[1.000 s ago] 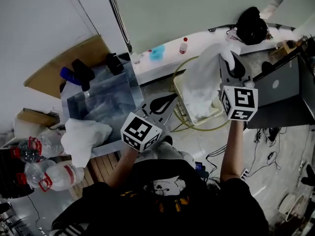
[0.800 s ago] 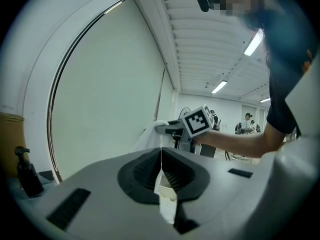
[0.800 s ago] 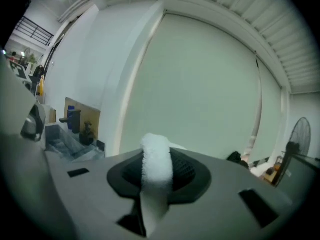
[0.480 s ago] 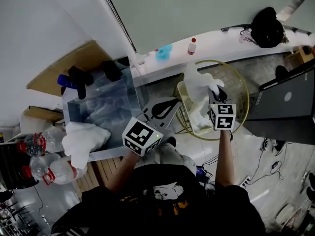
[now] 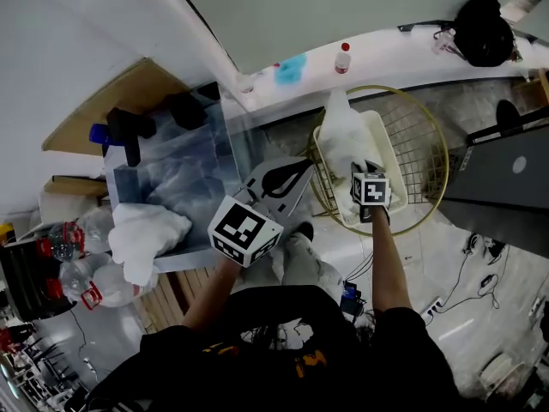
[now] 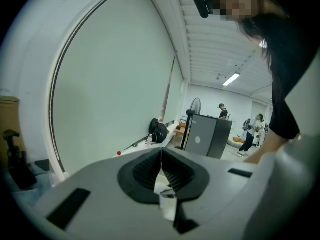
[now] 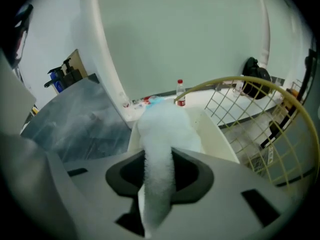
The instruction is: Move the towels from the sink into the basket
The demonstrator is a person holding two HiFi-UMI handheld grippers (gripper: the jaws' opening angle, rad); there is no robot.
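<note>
Jaws of the left gripper (image 6: 161,158) are being pressed together with nothing between them, and this gripper is being held between the sink (image 5: 184,174) on the left and the cream basket (image 7: 216,134) on the right. A white towel (image 7: 159,134) is being pinched between the jaws of the right gripper (image 7: 159,171), which have just been opening; the towel's far end is being bunched inside the basket, which is being ringed by a gold wire frame (image 7: 235,91). A second towel (image 5: 141,234) is being supported by the sink's near left edge, near clear plastic bottles (image 5: 77,269). Farther off, a red-capped bottle (image 5: 343,57) and a blue object (image 5: 290,69) are being carried by the white ledge (image 5: 395,45) along the wall, and a black bag (image 5: 485,26) is being borne at its far right end.
</note>
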